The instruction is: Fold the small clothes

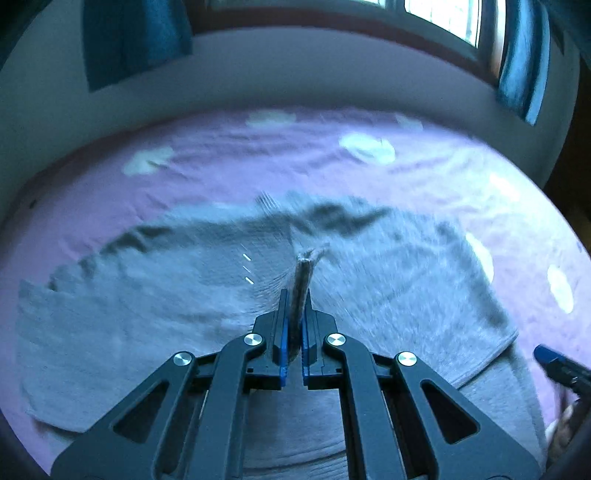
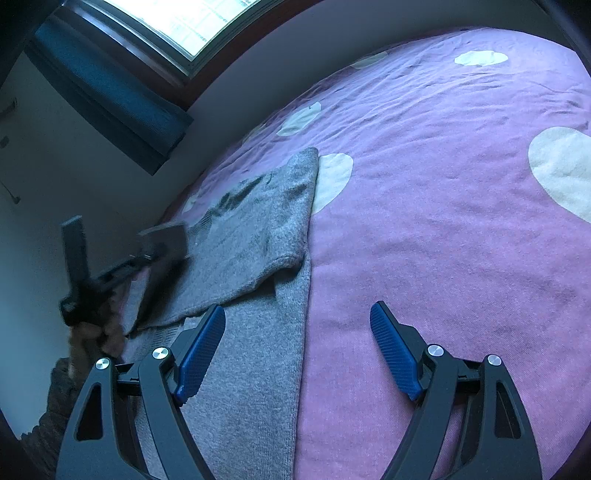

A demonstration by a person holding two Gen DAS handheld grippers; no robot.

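Left wrist view. Left hand-held gripper (image 1: 294, 314): jaws narrow, blue pads pinched on a fold of the grey knit garment (image 1: 388, 295), whose edge stands up between them. Garment: spread broadly across the near part of the bed (image 1: 221, 177), upper layer doubled over a lower one; much of it blurred. Bed cover: pink-purple with pale heart patches. Right hand-held gripper (image 1: 554, 363): one blue-tipped finger showing at the right edge, clear of the cloth. Wall, dark curtain (image 1: 133, 40) and window (image 1: 443, 18) stand beyond the bed's far edge.

Right wrist view. Right hand-held gripper (image 2: 297, 349): jaws wide, nothing between them; left pad over the garment (image 2: 258, 229), right pad over bare cover. Garment: along the bed's (image 2: 443, 221) left edge, a folded flap lying over the lower layer, its straight side running toward the far edge. Left hand-held gripper (image 2: 162, 240): blurred, at the garment's left side, held by a hand (image 2: 96, 336) in a dark knit sleeve (image 2: 55, 398).
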